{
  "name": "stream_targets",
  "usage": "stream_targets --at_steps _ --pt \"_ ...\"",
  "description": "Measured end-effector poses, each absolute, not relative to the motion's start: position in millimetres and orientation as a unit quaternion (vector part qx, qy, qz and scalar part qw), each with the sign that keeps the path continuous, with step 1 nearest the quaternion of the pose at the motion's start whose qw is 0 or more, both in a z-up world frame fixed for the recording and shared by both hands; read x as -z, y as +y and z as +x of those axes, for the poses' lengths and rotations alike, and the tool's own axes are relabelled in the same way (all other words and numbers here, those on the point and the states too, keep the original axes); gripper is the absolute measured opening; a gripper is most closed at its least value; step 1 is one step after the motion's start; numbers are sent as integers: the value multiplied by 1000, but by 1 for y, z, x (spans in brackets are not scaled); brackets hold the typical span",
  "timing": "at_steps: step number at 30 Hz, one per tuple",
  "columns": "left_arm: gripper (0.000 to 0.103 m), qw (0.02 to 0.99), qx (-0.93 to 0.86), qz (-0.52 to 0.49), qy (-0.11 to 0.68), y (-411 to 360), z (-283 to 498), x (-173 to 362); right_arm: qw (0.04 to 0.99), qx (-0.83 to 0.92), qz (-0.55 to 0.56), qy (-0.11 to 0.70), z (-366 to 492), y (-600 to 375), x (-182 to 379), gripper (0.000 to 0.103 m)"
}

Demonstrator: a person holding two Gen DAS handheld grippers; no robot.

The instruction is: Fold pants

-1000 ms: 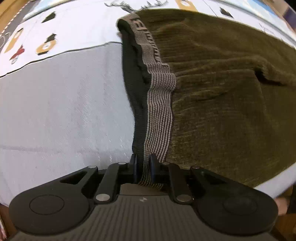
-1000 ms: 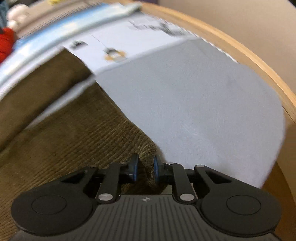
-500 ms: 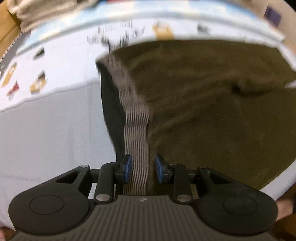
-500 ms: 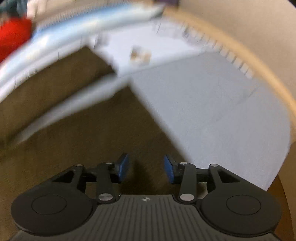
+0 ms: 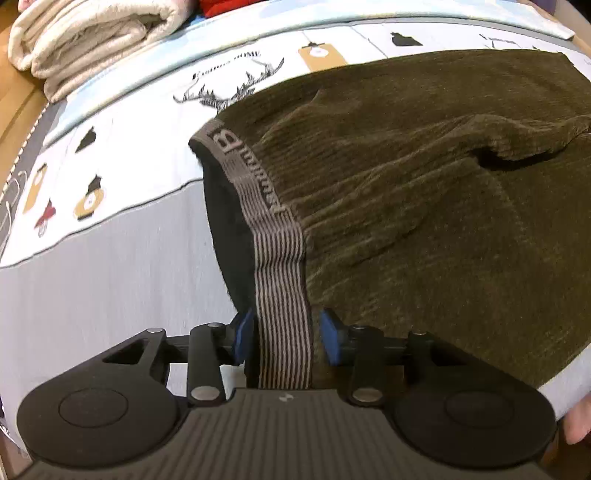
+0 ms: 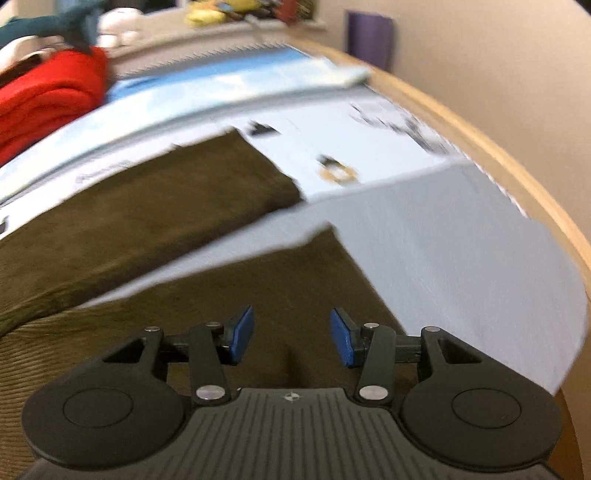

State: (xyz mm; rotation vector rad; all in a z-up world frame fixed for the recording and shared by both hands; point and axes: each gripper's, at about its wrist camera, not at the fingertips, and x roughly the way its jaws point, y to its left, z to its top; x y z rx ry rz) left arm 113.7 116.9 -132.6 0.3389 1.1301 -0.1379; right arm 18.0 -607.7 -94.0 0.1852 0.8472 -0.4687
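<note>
1. Currently your left gripper (image 5: 283, 341) sits spread, straddling the striped elastic waistband (image 5: 282, 288); your right gripper (image 6: 291, 339) is spread above a leg, holding nothing.
2. Olive corduroy pants (image 5: 424, 206) lie flat across the bed (image 5: 110, 295), legs still apart near its wooden edge; no fold looks made yet.
3. Ribbed soft cloth, smooth grey sheet.

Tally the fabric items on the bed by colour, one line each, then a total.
Olive: 1, the pants
Cream: 1, a folded blanket
Red: 1, a folded cloth
Total: 3. The blurred pile behind the red cloth is not counted.
</note>
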Motion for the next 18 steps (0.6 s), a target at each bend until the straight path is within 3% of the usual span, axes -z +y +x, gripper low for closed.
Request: stream_targets --at_steps 9,13,18 --pt "66 855 59 138 496 102 126 120 923 178 77 332 51 -554 69 47" --pt "66 871 51 81 481 104 143 109 939 149 85 298 73 -531 58 39" --pt "66 896 31 49 441 98 165 96 951 120 81 275 92 -498 48 37"
